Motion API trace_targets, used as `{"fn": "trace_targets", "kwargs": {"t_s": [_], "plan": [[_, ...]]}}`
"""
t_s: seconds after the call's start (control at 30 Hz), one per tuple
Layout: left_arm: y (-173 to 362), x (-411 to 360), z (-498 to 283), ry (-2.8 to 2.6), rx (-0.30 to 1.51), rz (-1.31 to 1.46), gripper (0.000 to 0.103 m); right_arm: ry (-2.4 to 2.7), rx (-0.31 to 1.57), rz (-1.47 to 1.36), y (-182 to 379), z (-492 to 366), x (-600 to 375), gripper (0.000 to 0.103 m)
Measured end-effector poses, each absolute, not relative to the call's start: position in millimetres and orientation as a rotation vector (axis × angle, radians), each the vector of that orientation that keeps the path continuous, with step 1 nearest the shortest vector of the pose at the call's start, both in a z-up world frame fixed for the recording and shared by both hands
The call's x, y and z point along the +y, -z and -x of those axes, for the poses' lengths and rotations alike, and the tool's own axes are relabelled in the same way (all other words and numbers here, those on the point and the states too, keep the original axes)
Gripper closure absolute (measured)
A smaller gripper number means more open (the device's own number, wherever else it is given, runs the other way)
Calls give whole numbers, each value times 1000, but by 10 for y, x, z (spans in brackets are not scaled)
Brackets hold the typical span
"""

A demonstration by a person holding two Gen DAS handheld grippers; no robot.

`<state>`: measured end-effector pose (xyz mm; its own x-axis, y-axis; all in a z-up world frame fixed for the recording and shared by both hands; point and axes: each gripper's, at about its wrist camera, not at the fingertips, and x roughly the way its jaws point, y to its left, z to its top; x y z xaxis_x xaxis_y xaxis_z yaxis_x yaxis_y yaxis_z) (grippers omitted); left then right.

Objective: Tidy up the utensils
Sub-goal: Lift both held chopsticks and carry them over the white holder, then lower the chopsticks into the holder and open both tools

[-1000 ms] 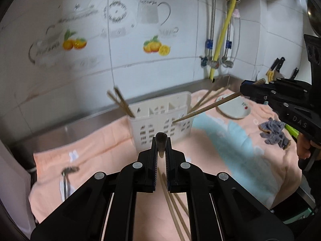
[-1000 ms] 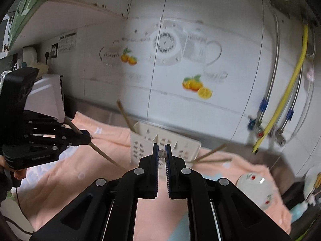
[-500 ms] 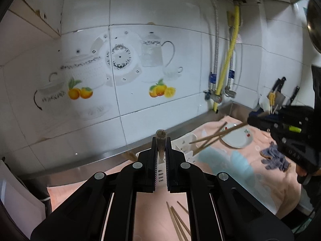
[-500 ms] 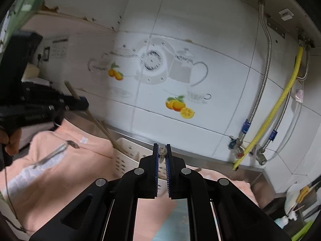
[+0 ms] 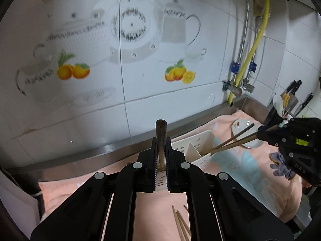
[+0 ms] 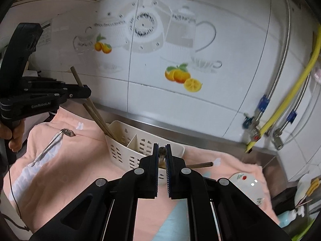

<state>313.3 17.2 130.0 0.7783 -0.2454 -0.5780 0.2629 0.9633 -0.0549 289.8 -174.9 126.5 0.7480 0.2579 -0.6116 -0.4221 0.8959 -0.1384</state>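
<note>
Nearest each lens, the two black two-finger grippers are both closed on wooden chopsticks. The left gripper (image 5: 161, 156) has its serrated jaws clamped on a dark-tipped brown chopstick (image 5: 161, 138) seen end-on; in the right wrist view the same tool (image 6: 85, 92) is carried tilted downward in a person's hand (image 6: 15, 134), with two chopstick shafts running from it into the holder's left end. The right gripper (image 6: 162, 160) is likewise clamped on a chopstick end (image 6: 162, 151); from the left wrist view its pair of slender brown chopsticks (image 5: 232, 140) slopes down into the holder's right compartment.

Step in hand, as judged: depositing chopsticks into the white slotted plastic utensil holder (image 6: 140, 146), each hand at its own end. The lower tips appear inside the compartments, though their seating depth cannot be told. The next move calls for easing each pair further down, then parting the jaws so the sticks drop without tipping the light holder.

Further out, on the peach-pink towel (image 6: 66, 176), lie loose wooden chopsticks (image 5: 180, 227) just before the left gripper, a metal slotted spoon (image 6: 52, 142) left of the holder, and a small white dish with red motifs (image 6: 246, 186) to its right; these appear to remain for sorting. Behind stands the white tiled wall (image 5: 140, 104) with fruit decals.
</note>
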Motion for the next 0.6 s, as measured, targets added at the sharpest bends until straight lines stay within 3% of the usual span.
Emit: {"fn": "trace_targets", "kwargs": {"t_s": [0.33,0.5,0.6], "plan": [[-1037,166,-3299,284,674,-6,97,-379,652,231,-1034,-3094,-1783,96],[-1063,184,-3217,288,653,-8,94,-360,608,238,-1092,-3002,-1818,83],[-1097,190,-3138,287,640,-8,85,-351,572,239,-1154,-2891,-1849,70]]}}
